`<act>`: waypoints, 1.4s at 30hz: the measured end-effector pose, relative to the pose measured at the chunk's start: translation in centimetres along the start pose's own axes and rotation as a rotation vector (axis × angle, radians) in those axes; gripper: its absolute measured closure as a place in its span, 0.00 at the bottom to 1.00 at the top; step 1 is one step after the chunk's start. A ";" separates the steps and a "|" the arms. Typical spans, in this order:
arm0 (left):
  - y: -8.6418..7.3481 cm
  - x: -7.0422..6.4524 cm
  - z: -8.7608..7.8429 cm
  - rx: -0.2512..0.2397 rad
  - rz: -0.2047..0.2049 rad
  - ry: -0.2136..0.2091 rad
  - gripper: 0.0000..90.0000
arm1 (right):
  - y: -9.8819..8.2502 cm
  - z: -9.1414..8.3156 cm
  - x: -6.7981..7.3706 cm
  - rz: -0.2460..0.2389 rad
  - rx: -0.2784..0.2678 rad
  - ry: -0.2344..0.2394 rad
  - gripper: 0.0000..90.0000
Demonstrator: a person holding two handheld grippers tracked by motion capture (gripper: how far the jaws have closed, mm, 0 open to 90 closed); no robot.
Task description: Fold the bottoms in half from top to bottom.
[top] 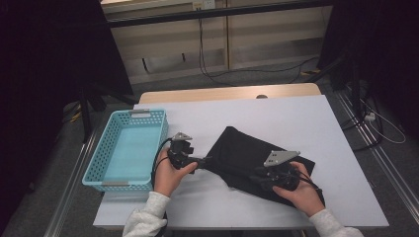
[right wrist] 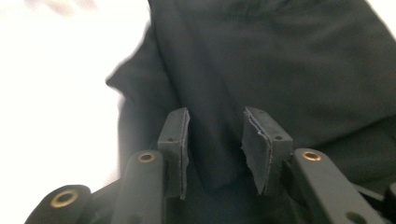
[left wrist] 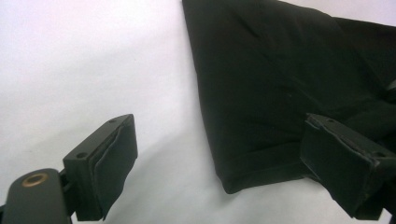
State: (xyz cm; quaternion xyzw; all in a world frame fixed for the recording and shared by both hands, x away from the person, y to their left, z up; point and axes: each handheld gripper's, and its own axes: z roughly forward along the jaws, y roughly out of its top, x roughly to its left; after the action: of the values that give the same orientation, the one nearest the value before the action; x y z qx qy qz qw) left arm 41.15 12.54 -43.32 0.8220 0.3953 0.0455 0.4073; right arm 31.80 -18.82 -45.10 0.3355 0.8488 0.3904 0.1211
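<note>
A black cloth (top: pixel 247 153) lies crumpled on the white table (top: pixel 276 111), right of the middle. My left gripper (top: pixel 203 162) sits at the cloth's left corner, held by the left hand. In the left gripper view the jaws of my left gripper (left wrist: pixel 219 126) stand wide open. One pad rests over the bare table, and the other is over the edge of the black cloth (left wrist: pixel 280 84). My right gripper (top: pixel 258 178) lies over the cloth's near right part. In the right gripper view my right gripper (right wrist: pixel 215 114) has its pads a narrow gap apart, with the black cloth (right wrist: pixel 280 60) beneath and between them.
A light blue plastic basket (top: pixel 99 163) stands empty at the table's left edge, close to my left gripper. The table's wooden far edge (top: pixel 227 92) faces a wall with cables on the floor. Bare white table surface lies beyond and to the right of the cloth.
</note>
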 end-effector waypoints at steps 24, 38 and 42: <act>-0.2 0.1 -0.7 -0.010 -0.010 0.013 0.12 | -0.2 -2.1 -1.4 0.006 -0.039 -0.022 0.98; -0.6 0.5 -0.6 0.004 -0.018 0.004 0.11 | -0.2 -2.8 -1.5 0.004 -0.074 -0.017 0.98; -0.6 0.6 -0.7 -0.001 -0.017 0.016 0.11 | -0.3 -3.0 -1.4 -0.005 -0.065 -0.012 0.99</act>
State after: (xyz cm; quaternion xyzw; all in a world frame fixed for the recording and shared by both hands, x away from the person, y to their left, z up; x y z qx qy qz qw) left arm 40.96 13.58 -43.43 0.8180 0.4055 0.0489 0.4051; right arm 31.32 -21.67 -43.43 0.3318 0.8356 0.4155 0.1380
